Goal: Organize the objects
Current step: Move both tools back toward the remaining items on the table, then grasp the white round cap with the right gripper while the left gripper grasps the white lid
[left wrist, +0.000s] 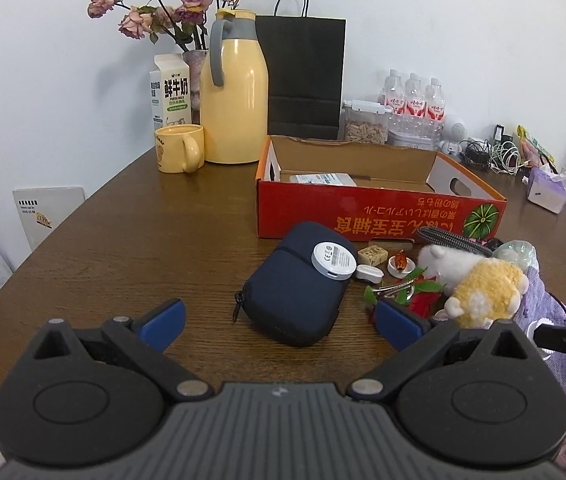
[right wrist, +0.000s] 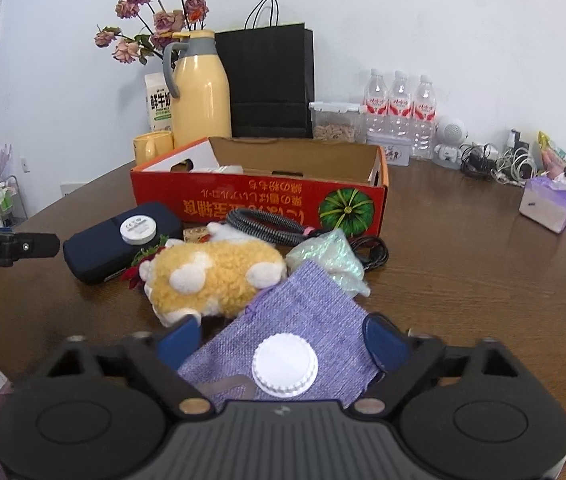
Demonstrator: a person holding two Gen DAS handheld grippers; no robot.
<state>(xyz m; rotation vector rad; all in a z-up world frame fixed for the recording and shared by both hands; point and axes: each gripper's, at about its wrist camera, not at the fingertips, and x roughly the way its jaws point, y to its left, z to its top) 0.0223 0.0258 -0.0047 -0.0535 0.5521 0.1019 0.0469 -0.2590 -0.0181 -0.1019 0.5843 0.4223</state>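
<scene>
Barely begun, I'd say: the box (left wrist: pixel 379 210) at frame centre holds 1 white pack (left wrist: pixel 321 179), the pile lies outside below it, and left gripper (left wrist: pixel 279 320) and right gripper (right wrist: pixel 283 338) gape, unclamped, the right straddling the purple pouch (right wrist: pixel 303 320).

A yellow thermos (left wrist: pixel 234 92) stands between a milk carton (left wrist: pixel 170 88) and a black paper bag (left wrist: pixel 303 76).

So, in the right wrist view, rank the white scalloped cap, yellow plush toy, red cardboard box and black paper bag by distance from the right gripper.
1. white scalloped cap: between the right gripper fingers, on the purple cloth.
2. yellow plush toy: just ahead, left.
3. red cardboard box: mid-table.
4. black paper bag: against the wall.
</scene>
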